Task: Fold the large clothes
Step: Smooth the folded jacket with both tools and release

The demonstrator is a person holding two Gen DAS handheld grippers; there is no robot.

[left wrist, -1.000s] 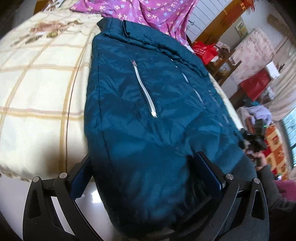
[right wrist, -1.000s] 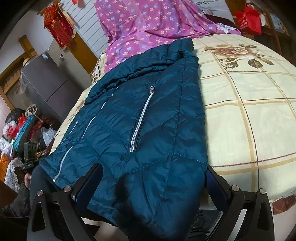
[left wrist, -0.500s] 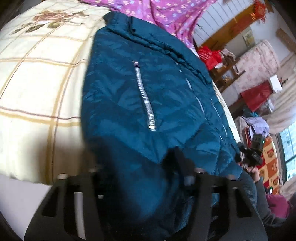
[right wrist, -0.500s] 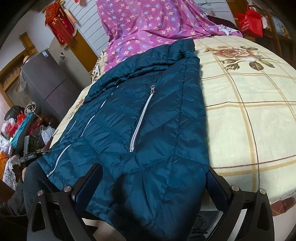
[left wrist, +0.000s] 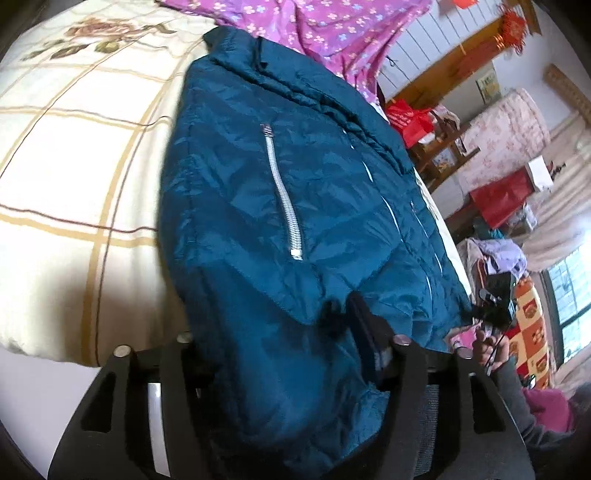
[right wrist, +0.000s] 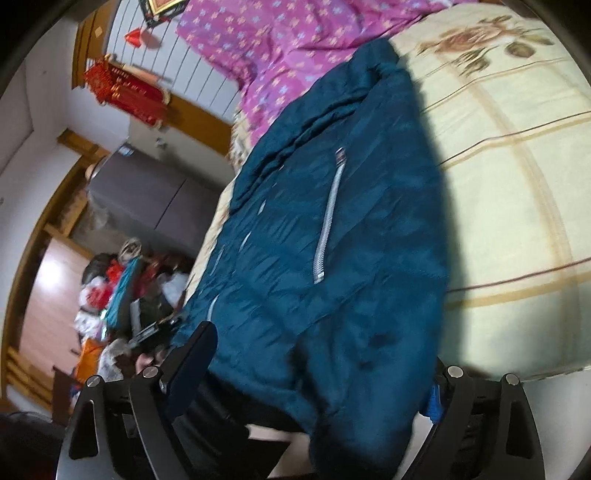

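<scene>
Left wrist view: a dark teal puffer jacket [left wrist: 280,206] lies spread on a cream plaid bedspread [left wrist: 74,177], its hem hanging over the near edge of the bed. A silver pocket zipper [left wrist: 282,192] runs down its front. The left gripper [left wrist: 284,354] is at the hem; its jaws have just been opening again after closing, with a bunched fold of the jacket between them. One dark pad presses into the fabric on the right, the other is buried under the cloth, so whether it truly clamps I cannot tell. A purple floral quilt [left wrist: 314,29] lies beyond the collar – at far right, the person's other hand [left wrist: 491,347] holds the second tool.

Right wrist view: the same jacket [right wrist: 332,240] fills the middle, blurred. The right gripper [right wrist: 314,373] straddles the hem – jaws wide but just now closing, the left pad clear of the cloth, the right one hidden behind it
</scene>
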